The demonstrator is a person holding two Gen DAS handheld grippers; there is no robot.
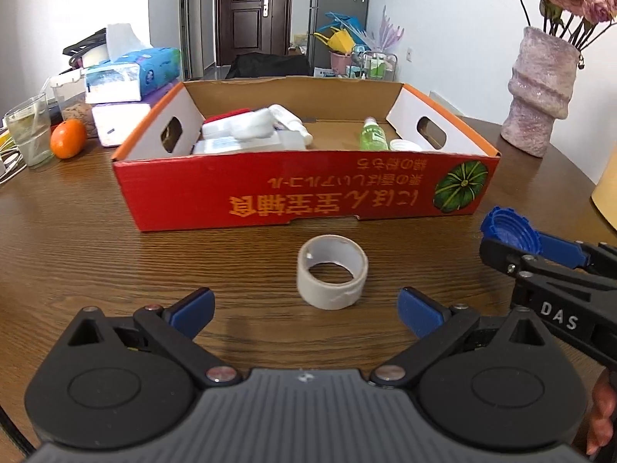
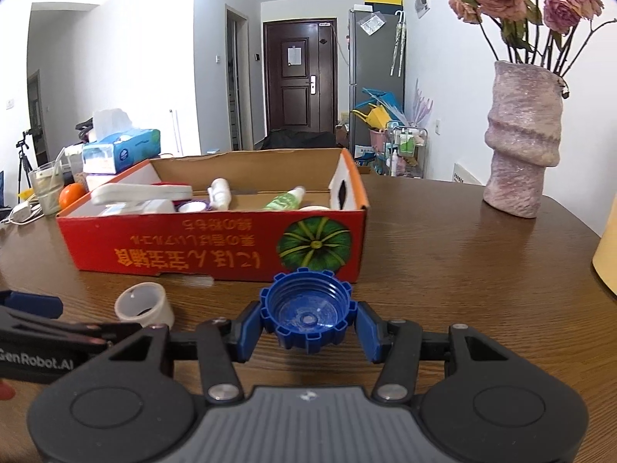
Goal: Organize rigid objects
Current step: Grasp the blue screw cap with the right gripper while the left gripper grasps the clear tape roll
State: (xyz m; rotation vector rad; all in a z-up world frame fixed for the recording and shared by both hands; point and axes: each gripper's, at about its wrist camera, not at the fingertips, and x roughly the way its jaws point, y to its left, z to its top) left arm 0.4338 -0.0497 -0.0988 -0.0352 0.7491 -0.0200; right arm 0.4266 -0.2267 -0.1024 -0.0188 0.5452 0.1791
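Right hand-held gripper clamps a blue ridged bottle cap, open side up, centre frame. Left hand-held gripper spreads wide before a white tape roll lying on the counter, red box beyond.

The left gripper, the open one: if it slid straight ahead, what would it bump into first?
Most likely the tape roll, standing on the table ahead of the open left gripper; behind it sits the red box.

Blue cap, white tape roll, red box with orange lettering.
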